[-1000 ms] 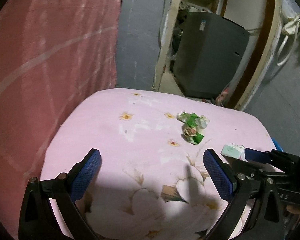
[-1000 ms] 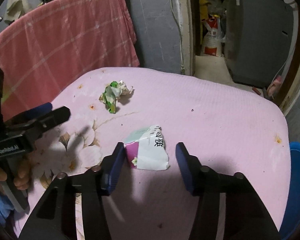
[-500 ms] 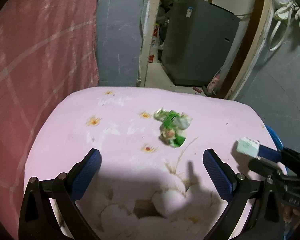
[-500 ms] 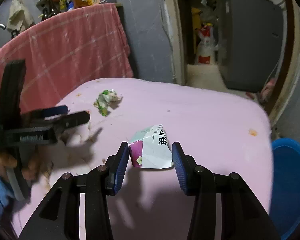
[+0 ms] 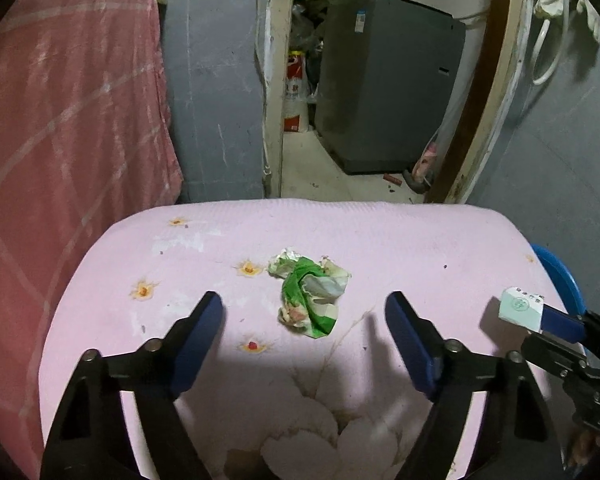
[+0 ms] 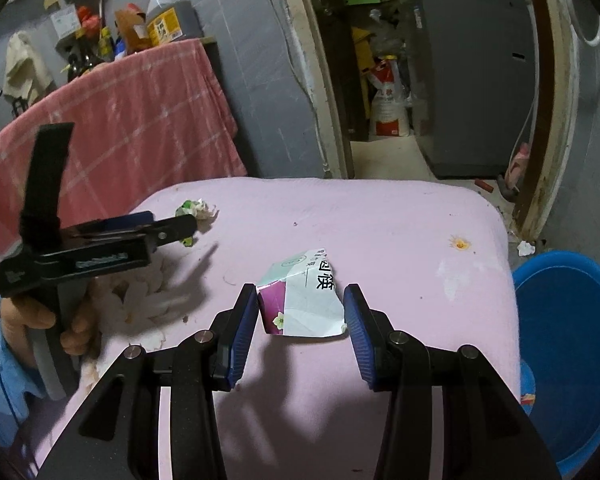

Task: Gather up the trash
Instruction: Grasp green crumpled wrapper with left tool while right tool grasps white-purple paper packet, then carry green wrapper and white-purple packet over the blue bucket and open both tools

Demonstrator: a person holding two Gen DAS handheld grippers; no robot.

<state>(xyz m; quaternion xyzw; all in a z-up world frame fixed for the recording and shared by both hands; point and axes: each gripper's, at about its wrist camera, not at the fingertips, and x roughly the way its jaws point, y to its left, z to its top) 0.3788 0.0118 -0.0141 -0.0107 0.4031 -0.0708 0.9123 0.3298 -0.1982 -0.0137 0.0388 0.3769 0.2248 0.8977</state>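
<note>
Your left gripper [image 5: 304, 334] hung over the pink flowered table [image 5: 400, 240] with its jaws apart and nothing between the pads; they had just been closing in from their widest. The crumpled green and white wrapper [image 5: 310, 294] lay on the cloth just beyond the fingertips, roughly centred in the gap, untouched. In the right wrist view that same wrapper [image 6: 194, 210] sat near the far left part of the table, partly hidden behind the tip of your left gripper [image 6: 180, 229], which your hand [image 6: 46, 320] held by its handle.

Your right gripper [image 6: 300, 312] was closed on the torn white and purple paper packet [image 6: 302, 306], a pad on each side of it. From the left wrist view the packet [image 5: 520, 308] stuck out past the blue fingers and seemed to be lifted off the cloth, though the angle made that hard to judge. The blue bucket [image 6: 568, 344] stood on the floor just beside the table's right edge.
</note>
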